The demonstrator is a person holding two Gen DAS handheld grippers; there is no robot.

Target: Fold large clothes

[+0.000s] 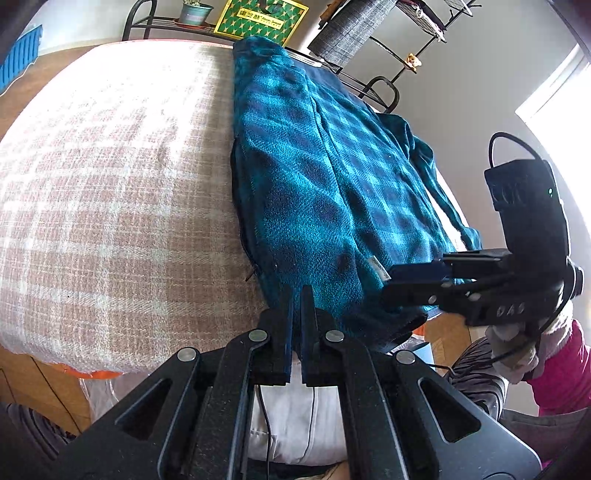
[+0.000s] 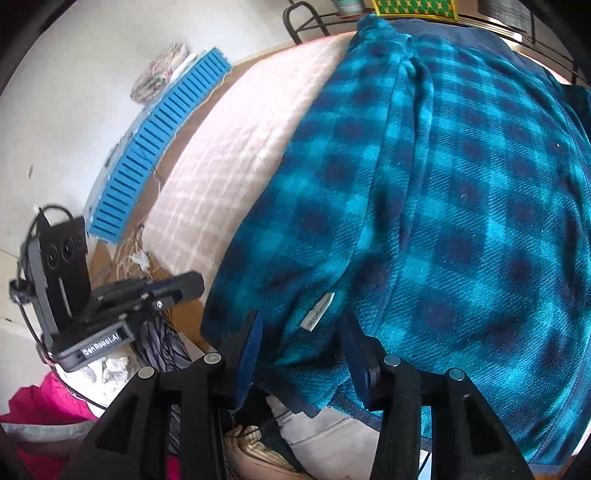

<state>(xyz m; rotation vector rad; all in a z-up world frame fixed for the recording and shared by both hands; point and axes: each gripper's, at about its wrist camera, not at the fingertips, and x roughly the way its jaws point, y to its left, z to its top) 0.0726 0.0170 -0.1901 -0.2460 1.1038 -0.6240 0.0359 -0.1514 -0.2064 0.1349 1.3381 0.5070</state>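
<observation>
1. I see the fleece jacket (image 1: 325, 173), teal and navy plaid, lying on the right part of the bench (image 1: 110, 192), which is covered by a pink and white checked cloth.
2. The jacket runs from the far edge of the bench to the near edge, where its hem hangs slightly over.
3. My left tool (image 1: 295, 291) sits at the near edge of the bench, just at the jacket's left hem corner. Its two fingers are nearly together with a thin gap, and I cannot tell whether any fabric is pinched between them.
4. From the right wrist view, my right tool (image 2: 301, 332) is spread wide, its blue-padded fingers (image 2: 251, 343) standing on either side of the jacket's near hem, by a small white label (image 2: 319, 306) sewn on the fleece. It grips nothing.
5. In the left view the right tool (image 1: 410, 284) reaches in from the right and lies over the hem near that same label.
6. Beyond the bench I see a black wire rack (image 1: 373, 48) with a potted plant (image 1: 194, 13) and a yellow and green bag (image 1: 262, 18).
7. A blue slatted crate (image 2: 162, 144) lies to the left of the bench.
</observation>
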